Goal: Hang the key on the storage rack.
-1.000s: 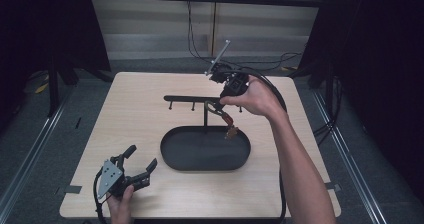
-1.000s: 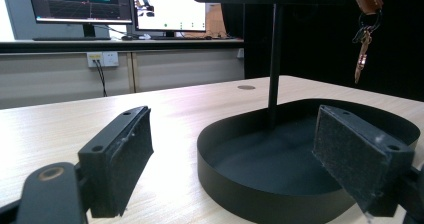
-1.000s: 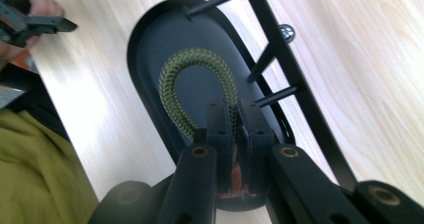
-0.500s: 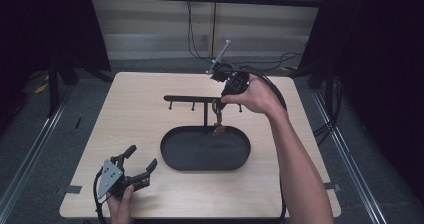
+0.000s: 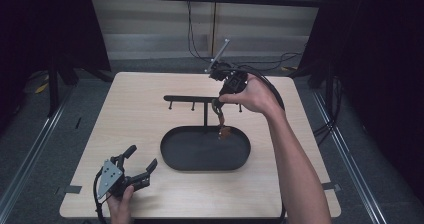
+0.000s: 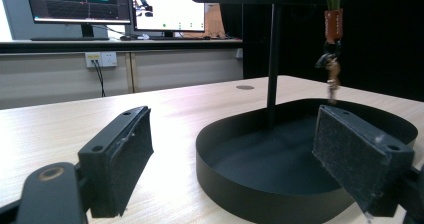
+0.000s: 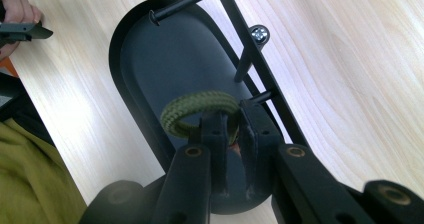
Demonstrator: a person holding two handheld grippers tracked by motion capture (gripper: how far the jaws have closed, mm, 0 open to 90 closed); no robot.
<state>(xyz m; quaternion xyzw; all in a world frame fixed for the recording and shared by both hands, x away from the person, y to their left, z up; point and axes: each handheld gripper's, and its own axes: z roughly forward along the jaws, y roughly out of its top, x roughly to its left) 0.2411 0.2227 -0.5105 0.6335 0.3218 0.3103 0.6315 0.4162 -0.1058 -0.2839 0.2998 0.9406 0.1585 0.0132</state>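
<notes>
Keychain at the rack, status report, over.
Right gripper shut on keychain, loop beside a rack peg. Left gripper open, idle. Tray below; nothing blocking.

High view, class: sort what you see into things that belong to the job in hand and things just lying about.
In the job:
right gripper
green cord loop with keys
hook stand
black tray

Lying about:
left gripper, open, idle
monitors
wall socket

Even overhead light, dark surroundings; close gripper parts soft, slightly blurred.

Stand (image 5: 205, 100) rises from tray (image 5: 175, 159) mid-table (image 5: 125, 114); keychain (image 5: 223, 129) hangs over tray's right part.
</notes>
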